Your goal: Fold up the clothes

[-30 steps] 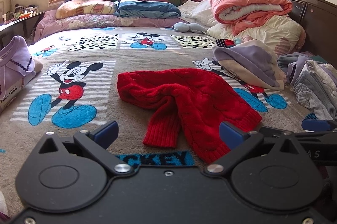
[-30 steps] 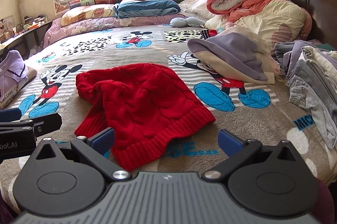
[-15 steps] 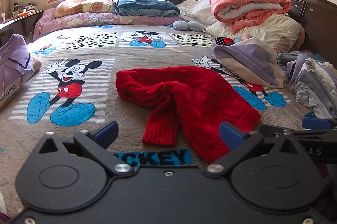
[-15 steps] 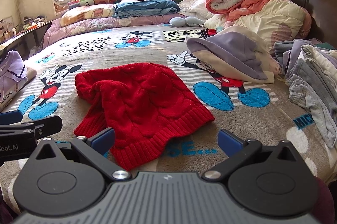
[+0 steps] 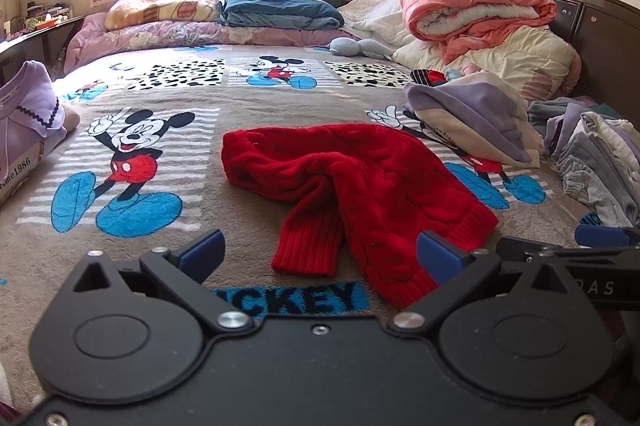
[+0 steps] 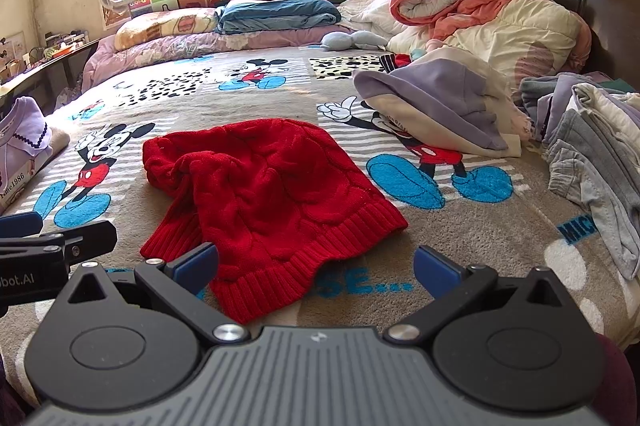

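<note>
A red cable-knit sweater [image 5: 360,181] lies crumpled in the middle of the Mickey Mouse bedspread [image 5: 132,218], one ribbed sleeve pointing toward me. It also fills the centre of the right wrist view as the same sweater [image 6: 272,193]. My left gripper [image 5: 318,254] hovers open just short of the sleeve cuff, holding nothing. My right gripper [image 6: 316,264] is open too, above the sweater's ribbed hem. Each gripper's blue tip shows at the edge of the other's view.
A heap of unfolded clothes [image 6: 592,153] lies at the right, with a purple and cream garment [image 6: 436,101] beside it. Folded purple clothing [image 5: 28,121] sits at the left edge. Pillows and rolled quilts [image 5: 476,5] line the far side by the dark headboard.
Both grippers have drifted slightly, so the sweater sits a little lower-left in the views. Both stay open; nothing has been touched.
</note>
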